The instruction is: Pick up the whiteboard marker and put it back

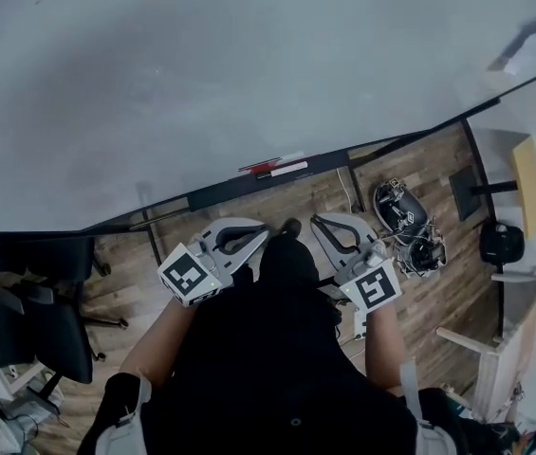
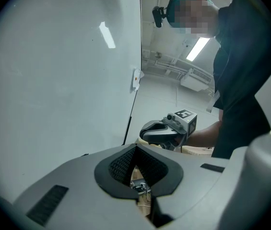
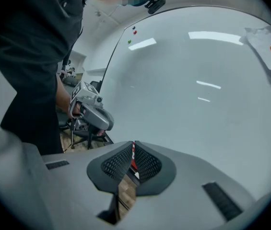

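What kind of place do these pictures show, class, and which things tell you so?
Probably an office or meeting room: a large whiteboard with a marker on its ledge, and a black office chair nearby.

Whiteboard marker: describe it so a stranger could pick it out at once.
A big whiteboard fills the head view's upper half. On the dark ledge along its bottom edge lies the marker: white barrel, red end, beside an all-red piece.

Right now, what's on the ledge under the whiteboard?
A red marker and a white marker lie on the ledge. In its own view the right hand-held gripper covers most of them.
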Motion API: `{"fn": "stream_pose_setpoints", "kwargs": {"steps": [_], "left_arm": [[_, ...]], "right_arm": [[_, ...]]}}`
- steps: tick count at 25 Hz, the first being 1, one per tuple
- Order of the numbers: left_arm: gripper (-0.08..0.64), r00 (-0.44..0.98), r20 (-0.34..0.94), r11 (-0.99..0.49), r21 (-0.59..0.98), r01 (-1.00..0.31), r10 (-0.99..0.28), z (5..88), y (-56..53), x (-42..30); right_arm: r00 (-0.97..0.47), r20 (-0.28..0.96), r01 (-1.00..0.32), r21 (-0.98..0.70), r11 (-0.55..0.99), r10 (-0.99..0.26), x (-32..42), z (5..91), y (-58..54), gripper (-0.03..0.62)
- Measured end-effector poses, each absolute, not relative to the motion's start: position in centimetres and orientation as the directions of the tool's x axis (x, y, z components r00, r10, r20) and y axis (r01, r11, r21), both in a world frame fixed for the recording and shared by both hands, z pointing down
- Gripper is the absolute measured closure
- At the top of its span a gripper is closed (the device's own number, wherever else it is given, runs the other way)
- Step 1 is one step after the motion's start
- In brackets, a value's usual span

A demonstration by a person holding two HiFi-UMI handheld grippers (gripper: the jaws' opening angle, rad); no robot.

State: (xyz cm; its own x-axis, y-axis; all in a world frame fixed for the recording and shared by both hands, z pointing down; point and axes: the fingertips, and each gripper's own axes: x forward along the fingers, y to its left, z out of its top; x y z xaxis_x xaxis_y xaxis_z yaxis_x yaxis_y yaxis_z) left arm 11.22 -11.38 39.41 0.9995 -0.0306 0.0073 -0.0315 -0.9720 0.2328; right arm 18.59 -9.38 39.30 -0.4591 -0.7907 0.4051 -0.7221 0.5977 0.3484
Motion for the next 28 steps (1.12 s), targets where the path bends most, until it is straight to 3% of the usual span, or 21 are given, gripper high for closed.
{"fn": "stream_pose_setpoints", "kwargs": {"steps": [11, 28], "left_arm": [[0.554, 0.991, 0.005, -0.965, 0.230, -0.128, -0.130, 40.2, -14.2, 11.2], [0.554, 0.971, 0.011, -0.920, 0.318, -0.230, -0.239, 42.3, -18.1, 10.4]], "right_arm": [[-0.481, 0.519, -0.567, 0.431, 0.702, -0.707, 19.5, 42.9, -14.6, 0.571], [-0.527, 0.596, -0.504, 0.355, 0.787, -0.606, 19.1, 49.9, -20.1, 0.569]]}}
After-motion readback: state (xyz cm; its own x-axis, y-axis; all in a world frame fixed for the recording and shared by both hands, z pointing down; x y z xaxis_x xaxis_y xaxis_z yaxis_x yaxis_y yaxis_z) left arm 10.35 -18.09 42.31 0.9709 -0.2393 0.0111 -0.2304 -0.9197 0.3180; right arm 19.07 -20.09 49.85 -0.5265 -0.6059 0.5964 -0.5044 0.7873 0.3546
